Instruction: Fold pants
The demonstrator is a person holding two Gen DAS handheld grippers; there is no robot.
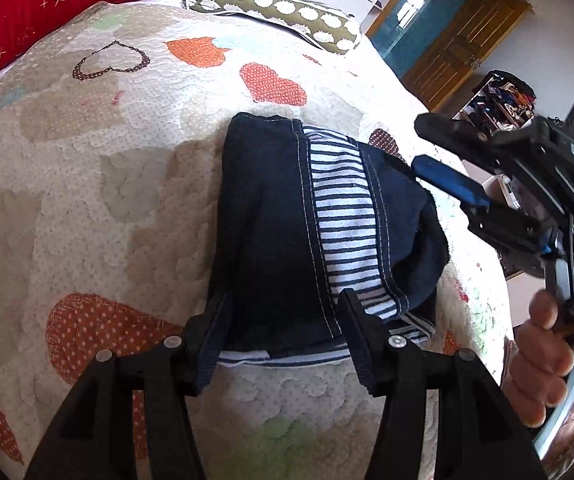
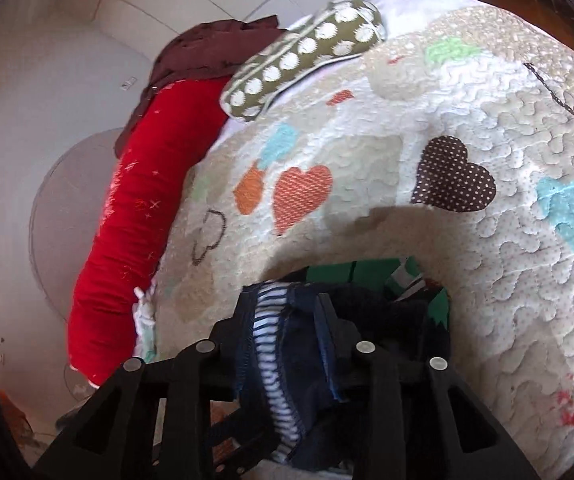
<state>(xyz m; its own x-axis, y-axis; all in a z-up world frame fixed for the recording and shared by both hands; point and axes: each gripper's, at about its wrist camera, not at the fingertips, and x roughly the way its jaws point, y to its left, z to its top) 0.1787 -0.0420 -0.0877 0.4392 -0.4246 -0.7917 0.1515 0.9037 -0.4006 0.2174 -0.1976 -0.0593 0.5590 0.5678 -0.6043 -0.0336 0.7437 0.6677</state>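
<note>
Dark navy pants (image 1: 271, 216) with a blue-and-white striped lining lie bunched in a folded stack on the heart-patterned quilt (image 1: 87, 160). My left gripper (image 1: 287, 312) is open, its fingers (image 1: 219, 320) straddling the near edge of the pants without clamping them. My right gripper (image 1: 431, 148) shows at the right in the left wrist view, at the pants' far right corner. In the right wrist view the right gripper (image 2: 287, 312) is shut on a bunch of the pants (image 2: 283, 360), striped lining showing between the fingers.
A red bolster (image 1: 27, 12) and an olive pillow with white dots (image 1: 275, 8) lie at the head of the bed. A wooden cabinet (image 1: 459, 44) stands beyond the bed's right edge. Green fabric (image 2: 351, 272) shows behind the pants in the right wrist view.
</note>
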